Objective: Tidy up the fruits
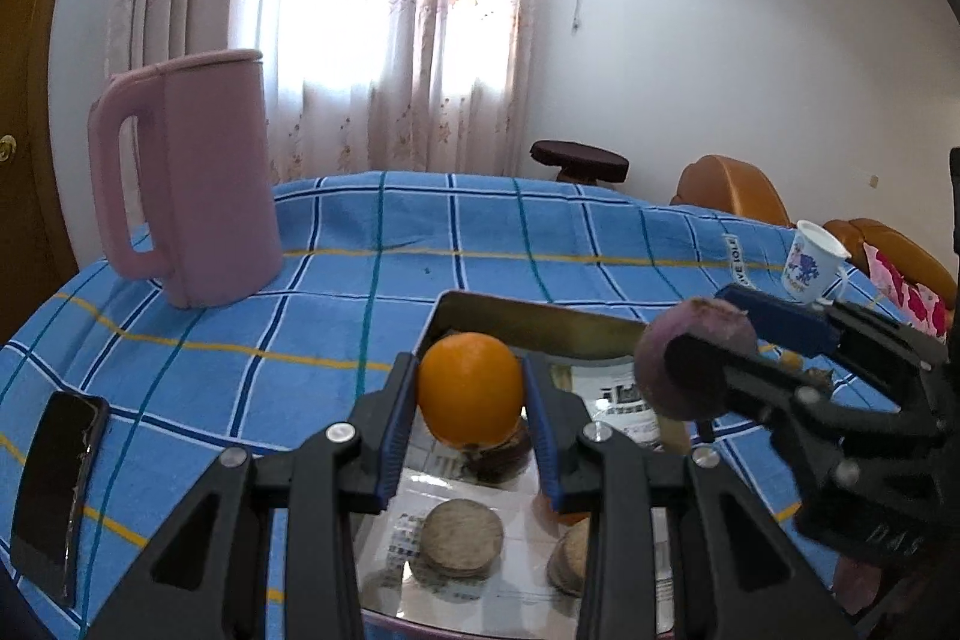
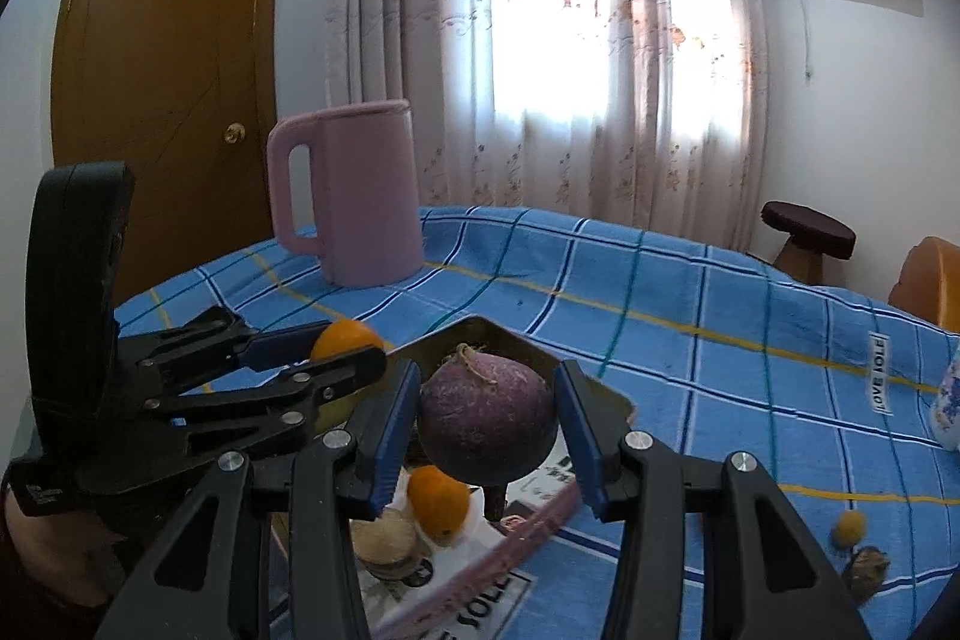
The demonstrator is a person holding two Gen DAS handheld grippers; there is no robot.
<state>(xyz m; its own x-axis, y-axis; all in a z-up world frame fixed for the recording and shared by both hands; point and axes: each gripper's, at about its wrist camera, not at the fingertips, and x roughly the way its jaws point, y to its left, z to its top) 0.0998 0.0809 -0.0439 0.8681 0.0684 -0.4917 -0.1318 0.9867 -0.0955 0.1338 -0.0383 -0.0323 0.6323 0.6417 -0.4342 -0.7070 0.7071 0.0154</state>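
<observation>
In the left wrist view, the left gripper [image 1: 471, 394] is clamped on an orange [image 1: 470, 388], its 2 blue pads pressing the fruit's sides, and holds it above a shiny tray [image 1: 540, 325] that sits on the blue checked tablecloth [image 1: 336, 280]. Round biscuit-like discs [image 1: 461, 538] and a dark fruit [image 1: 498, 457] lie in the tray below. To the right, the right gripper [image 1: 708, 340] carries a purple fruit [image 1: 690, 358] over the tray's far side. A pink jug [image 1: 198, 184], a phone [image 1: 57, 490] and a white cup [image 1: 813, 265] stand clear of the work. In the right wrist view, the right gripper [image 2: 487, 418] is closed on the purple fruit [image 2: 486, 418], held above the tray corner [image 2: 480, 331], with a second orange [image 2: 438, 507] beneath it. The left gripper [image 2: 345, 349] and its orange [image 2: 345, 337] hang just beside. Both grippers crowd the same tray, so they could knock together on lowering, and a round fruit released onto the discs could roll out.
</observation>
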